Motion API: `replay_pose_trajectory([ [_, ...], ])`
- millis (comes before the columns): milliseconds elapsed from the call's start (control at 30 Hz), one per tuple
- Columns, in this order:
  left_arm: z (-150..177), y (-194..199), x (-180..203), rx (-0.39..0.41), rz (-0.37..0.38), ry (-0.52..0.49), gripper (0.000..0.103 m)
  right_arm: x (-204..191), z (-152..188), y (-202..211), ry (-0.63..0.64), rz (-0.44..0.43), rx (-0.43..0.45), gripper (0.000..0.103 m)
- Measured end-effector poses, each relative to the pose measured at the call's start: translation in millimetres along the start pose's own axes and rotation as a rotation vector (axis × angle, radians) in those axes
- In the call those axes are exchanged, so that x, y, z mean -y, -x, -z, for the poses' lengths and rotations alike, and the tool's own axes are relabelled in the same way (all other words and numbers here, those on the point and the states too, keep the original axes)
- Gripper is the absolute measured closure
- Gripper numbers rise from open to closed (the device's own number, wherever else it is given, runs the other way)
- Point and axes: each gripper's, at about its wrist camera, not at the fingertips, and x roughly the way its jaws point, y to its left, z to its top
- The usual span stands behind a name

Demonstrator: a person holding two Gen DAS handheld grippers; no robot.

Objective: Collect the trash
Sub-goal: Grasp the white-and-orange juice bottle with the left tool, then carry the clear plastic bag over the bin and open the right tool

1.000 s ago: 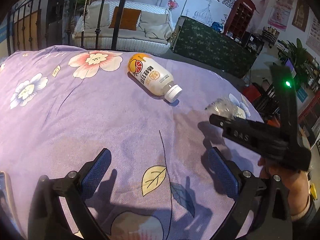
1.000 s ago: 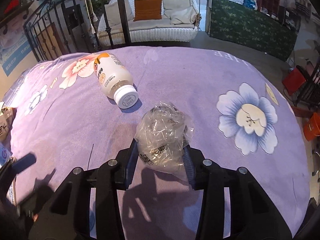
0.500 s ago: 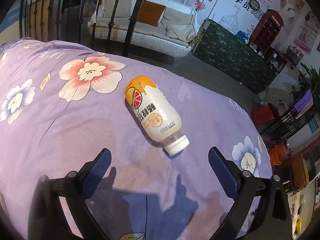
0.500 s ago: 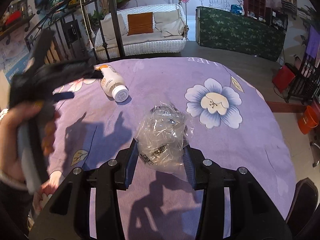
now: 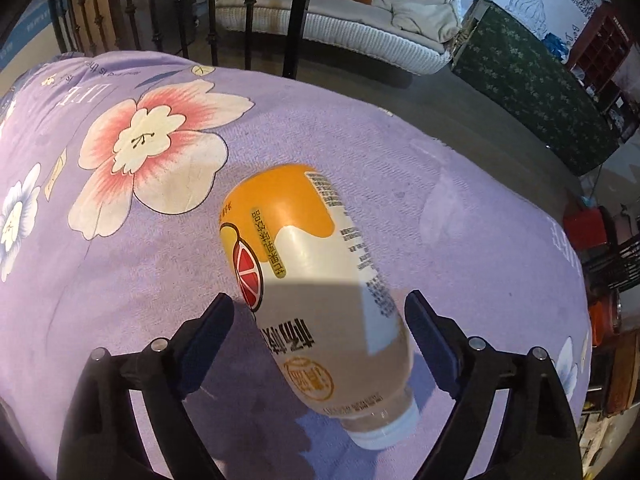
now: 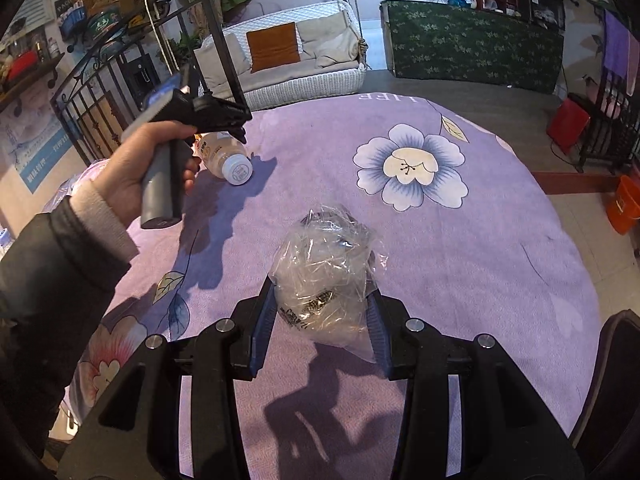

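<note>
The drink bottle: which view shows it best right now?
Left wrist view: the drink bottle fills the frame, lying between the open left hand-held gripper. The right wrist view shows only its capped end, small, behind that gripper.

purple floral cloth (image 5: 360, 152), wicker sofa (image 6: 288, 76), perhaps swinging

Café-like lounge or shop interior.
White wicker swing sofa (image 6: 288, 68), green floral-draped counter (image 6: 472, 52), wall murals, purple flowered tablecloth (image 6: 460, 240).
</note>
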Motion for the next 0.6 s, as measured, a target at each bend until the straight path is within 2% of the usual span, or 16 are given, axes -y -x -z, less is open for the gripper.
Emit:
replay_pose_trajectory([
  [100,5,-10,-2,-0.018,-0.018,0.003,0.024,4,2,-1,-0.014,-0.004,-0.003,0.061],
  [167,10,-6,2,0.021,-0.047,-0.033,0.030,6,2,-2,-0.022,-0.004,-0.005,0.061],
  [300,15,-2,0,0.043,-0.032,-0.061,0.037,9,4,0,-0.035,0.004,0.001,0.061],
  [467,33,12,-4,0.027,0.113,-0.062,0.037,14,6,4,-0.064,0.015,0.009,0.061],
  [600,60,34,0,0.038,0.227,-0.084,0.037,20,9,11,-0.082,0.027,0.023,0.061],
])
